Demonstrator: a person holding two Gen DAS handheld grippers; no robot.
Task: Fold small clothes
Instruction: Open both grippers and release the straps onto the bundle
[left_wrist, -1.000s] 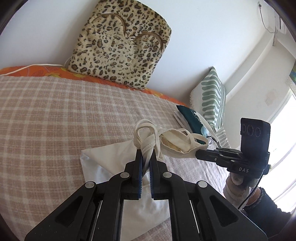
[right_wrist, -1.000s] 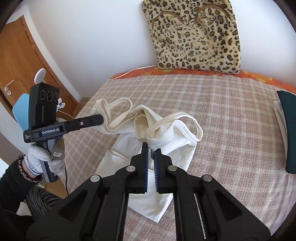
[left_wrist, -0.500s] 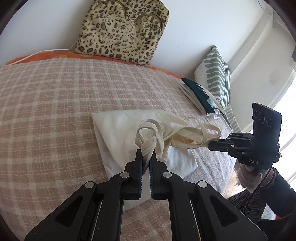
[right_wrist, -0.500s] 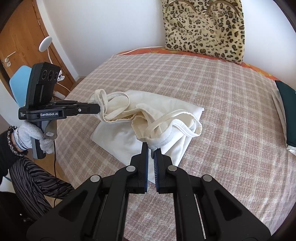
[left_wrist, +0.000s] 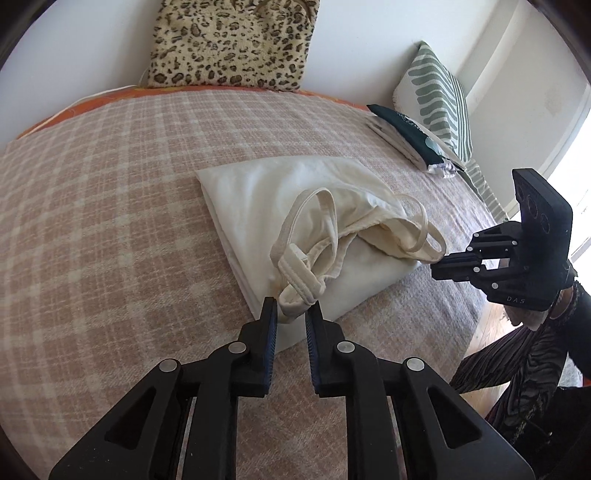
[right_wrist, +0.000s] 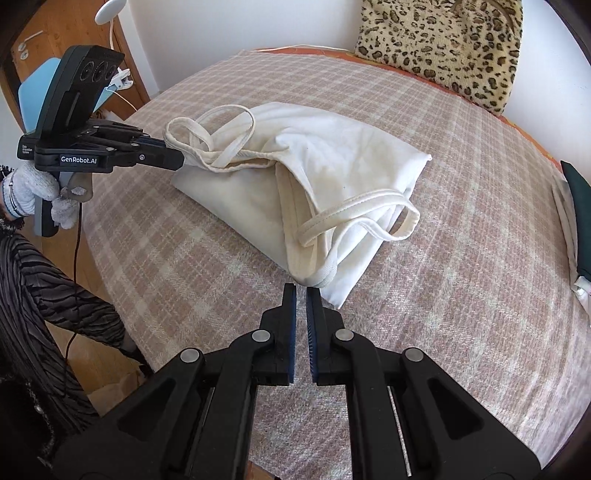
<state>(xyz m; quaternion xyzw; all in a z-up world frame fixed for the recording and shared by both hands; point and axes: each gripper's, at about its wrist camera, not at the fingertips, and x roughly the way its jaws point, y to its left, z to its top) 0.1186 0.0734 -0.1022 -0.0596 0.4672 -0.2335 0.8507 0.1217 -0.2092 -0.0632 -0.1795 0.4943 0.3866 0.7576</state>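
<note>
A cream strappy top (left_wrist: 295, 192) lies folded in half on the plaid bed cover (left_wrist: 110, 221). Its straps and neckline point toward me. My left gripper (left_wrist: 291, 314) hovers low over the near strap end (left_wrist: 299, 284). Its jaws are opening, and the strap lies loose between the tips without being pressed. In the right wrist view the left gripper (right_wrist: 181, 158) meets the strap loops (right_wrist: 207, 140). My right gripper (right_wrist: 301, 291) is shut, with the hem corner (right_wrist: 317, 280) of the top (right_wrist: 332, 155) at its tips. The left wrist view shows the right gripper (left_wrist: 436, 262) against the other strap (left_wrist: 424, 240).
A leopard-print cushion (left_wrist: 232, 40) leans on the wall behind the bed. A green striped pillow (left_wrist: 436, 99) and a dark folded item (left_wrist: 406, 129) on white cloth sit at the right side. The bed edge, a wooden floor and a door (right_wrist: 55, 40) lie to the left.
Both grippers came down and laid the top's strap half over the rest of it on the bed. The left jaws have parted from the strap. The right jaws stayed shut.
</note>
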